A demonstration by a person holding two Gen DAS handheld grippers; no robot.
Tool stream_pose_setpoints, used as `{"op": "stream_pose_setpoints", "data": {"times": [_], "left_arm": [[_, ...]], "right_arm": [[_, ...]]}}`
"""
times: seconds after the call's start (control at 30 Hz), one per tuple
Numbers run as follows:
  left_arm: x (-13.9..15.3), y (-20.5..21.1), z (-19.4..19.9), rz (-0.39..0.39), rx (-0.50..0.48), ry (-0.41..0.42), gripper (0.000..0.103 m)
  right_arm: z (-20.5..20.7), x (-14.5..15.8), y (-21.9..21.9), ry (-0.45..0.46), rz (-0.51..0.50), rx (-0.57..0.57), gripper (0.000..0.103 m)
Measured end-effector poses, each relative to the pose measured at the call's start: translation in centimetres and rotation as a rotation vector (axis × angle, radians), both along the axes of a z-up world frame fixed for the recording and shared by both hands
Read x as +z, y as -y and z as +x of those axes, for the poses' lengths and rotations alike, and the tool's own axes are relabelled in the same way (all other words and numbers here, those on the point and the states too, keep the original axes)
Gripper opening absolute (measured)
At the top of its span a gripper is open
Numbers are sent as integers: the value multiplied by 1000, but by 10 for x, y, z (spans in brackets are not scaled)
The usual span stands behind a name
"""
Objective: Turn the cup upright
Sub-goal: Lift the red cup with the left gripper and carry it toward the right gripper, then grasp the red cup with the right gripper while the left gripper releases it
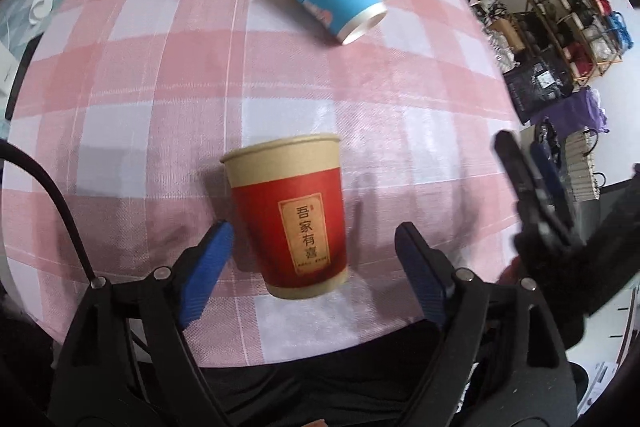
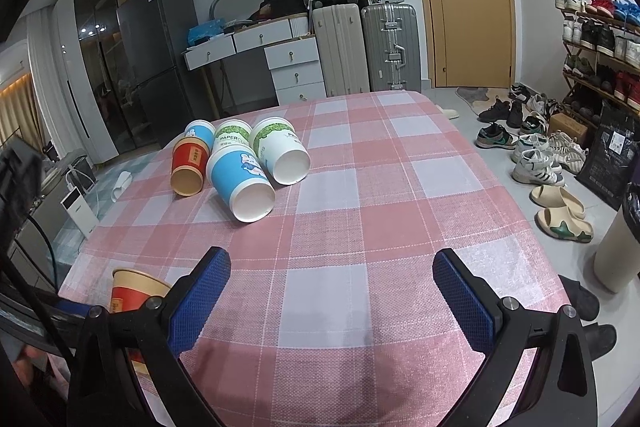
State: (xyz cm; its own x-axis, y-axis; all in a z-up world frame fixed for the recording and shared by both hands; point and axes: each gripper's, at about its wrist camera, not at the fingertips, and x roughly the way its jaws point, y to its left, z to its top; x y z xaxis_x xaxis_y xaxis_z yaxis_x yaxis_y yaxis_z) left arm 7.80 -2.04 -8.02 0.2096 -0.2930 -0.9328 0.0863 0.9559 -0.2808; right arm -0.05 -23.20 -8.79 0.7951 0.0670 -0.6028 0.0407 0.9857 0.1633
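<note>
A red and tan paper cup [image 1: 292,215] stands upright on the pink checked tablecloth [image 1: 160,75], between the open blue fingers of my left gripper [image 1: 314,239], which do not touch it. It also shows at the lower left of the right wrist view [image 2: 134,291]. My right gripper [image 2: 330,271] is open and empty over bare cloth. Several cups lie on their sides at the far end: a red one [image 2: 189,163], a blue one [image 2: 242,183], a white and green one [image 2: 280,153].
The table's right edge [image 2: 520,187] drops to a floor with shoes [image 2: 536,159] and a shoe rack [image 2: 600,43]. Suitcases [image 2: 364,47] and drawers [image 2: 296,67] stand behind the table. My right gripper shows at the right of the left wrist view [image 1: 532,187].
</note>
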Motion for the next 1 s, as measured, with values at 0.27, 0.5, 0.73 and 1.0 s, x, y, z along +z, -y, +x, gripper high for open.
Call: {"op": "stream_pose_setpoints", "data": {"times": [0.27,0.5,0.73,1.0], "left_arm": [[52,-23,-9,-2,87,187,85],[87,-55,-19,44,167,379,102],[93,-82,-35,89,230,473,102],[74,-109,-48,175,301,486,102]], "right_arm": [[0,3,-2,-1,-7,12,103],[0,8,-11,-4,6,38,103],[0,11,-24,-36,45,93,103],[-1,14,-58,-117,141,230,103]]}}
